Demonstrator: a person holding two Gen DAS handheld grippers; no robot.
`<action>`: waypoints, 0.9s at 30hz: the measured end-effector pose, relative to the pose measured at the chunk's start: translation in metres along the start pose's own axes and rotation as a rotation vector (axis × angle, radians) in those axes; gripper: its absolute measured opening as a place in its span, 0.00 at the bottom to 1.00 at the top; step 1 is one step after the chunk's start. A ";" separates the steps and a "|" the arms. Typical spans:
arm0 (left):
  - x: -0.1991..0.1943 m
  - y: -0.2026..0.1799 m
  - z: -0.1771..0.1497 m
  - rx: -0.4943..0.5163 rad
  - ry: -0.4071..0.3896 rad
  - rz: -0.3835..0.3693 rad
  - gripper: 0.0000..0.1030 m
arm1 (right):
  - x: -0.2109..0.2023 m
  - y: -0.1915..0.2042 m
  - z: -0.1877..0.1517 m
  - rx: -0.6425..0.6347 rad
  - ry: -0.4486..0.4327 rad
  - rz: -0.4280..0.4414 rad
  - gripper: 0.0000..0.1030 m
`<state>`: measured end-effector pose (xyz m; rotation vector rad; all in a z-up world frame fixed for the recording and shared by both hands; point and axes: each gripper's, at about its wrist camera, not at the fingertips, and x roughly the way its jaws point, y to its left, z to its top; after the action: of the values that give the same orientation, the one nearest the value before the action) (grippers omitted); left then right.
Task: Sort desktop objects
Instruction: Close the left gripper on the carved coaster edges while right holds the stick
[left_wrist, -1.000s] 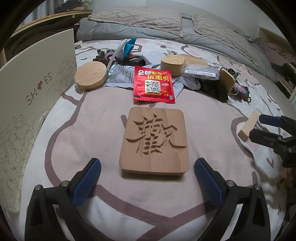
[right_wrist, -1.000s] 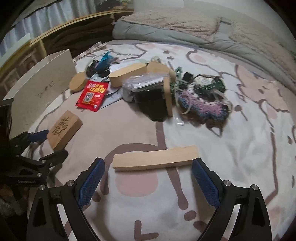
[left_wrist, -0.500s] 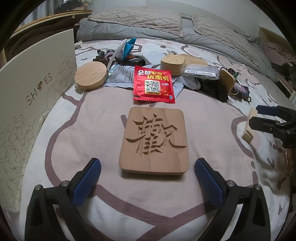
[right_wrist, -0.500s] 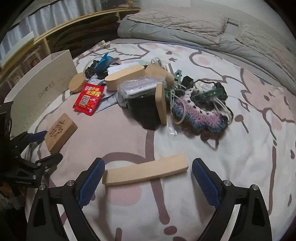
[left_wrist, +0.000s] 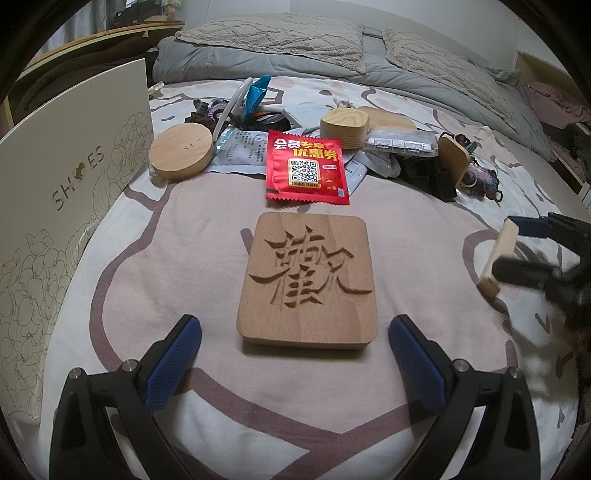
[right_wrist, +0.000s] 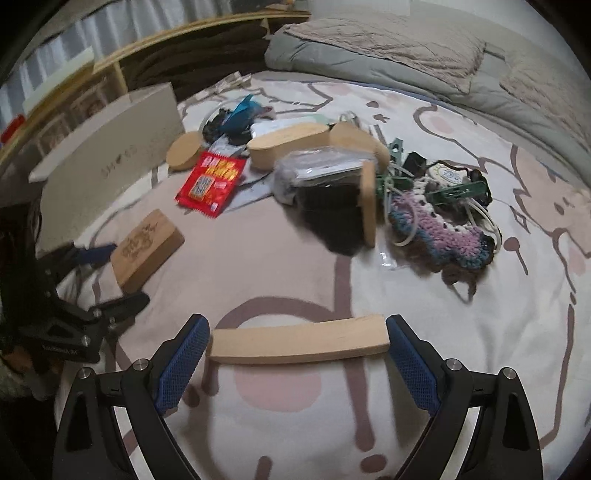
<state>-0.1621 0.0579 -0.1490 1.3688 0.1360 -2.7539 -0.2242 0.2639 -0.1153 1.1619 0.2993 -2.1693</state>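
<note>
Two grippers work over a bed (left_wrist: 207, 236) spread with a patterned sheet, largest thing in either view. At the left edge of the left wrist frame stands a white shoe box (left_wrist: 70, 206) marked SHOES. Centre frame lies a carved wooden block (left_wrist: 308, 280), flat on the sheet, between the wide-spread fingers (left_wrist: 173, 360) of the left gripper (left_wrist: 295, 363) — neither pad touches it. Lower centre of the right wrist frame, a pale wooden strip (right_wrist: 298, 343) spans the fingers (right_wrist: 408, 362) of the right gripper (right_wrist: 295, 363); its ends sit right at both pads, though a firm clamp cannot be told. Above the block lie a red packet (left_wrist: 306, 171) and, to its left, a round wooden disc (left_wrist: 181, 150) — part of a clutter across the upper middle.
</note>
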 end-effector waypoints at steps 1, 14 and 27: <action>0.000 0.000 0.000 0.000 0.000 0.000 0.99 | 0.001 0.005 -0.001 -0.020 0.006 -0.013 0.93; -0.001 0.001 0.000 0.000 0.000 0.000 0.99 | 0.011 0.025 -0.007 -0.075 0.034 -0.102 1.00; -0.001 0.003 0.003 -0.020 -0.005 -0.014 0.97 | -0.005 0.025 -0.010 0.024 -0.039 -0.083 0.97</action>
<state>-0.1636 0.0545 -0.1469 1.3620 0.1724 -2.7590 -0.1993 0.2519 -0.1147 1.1375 0.3111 -2.2704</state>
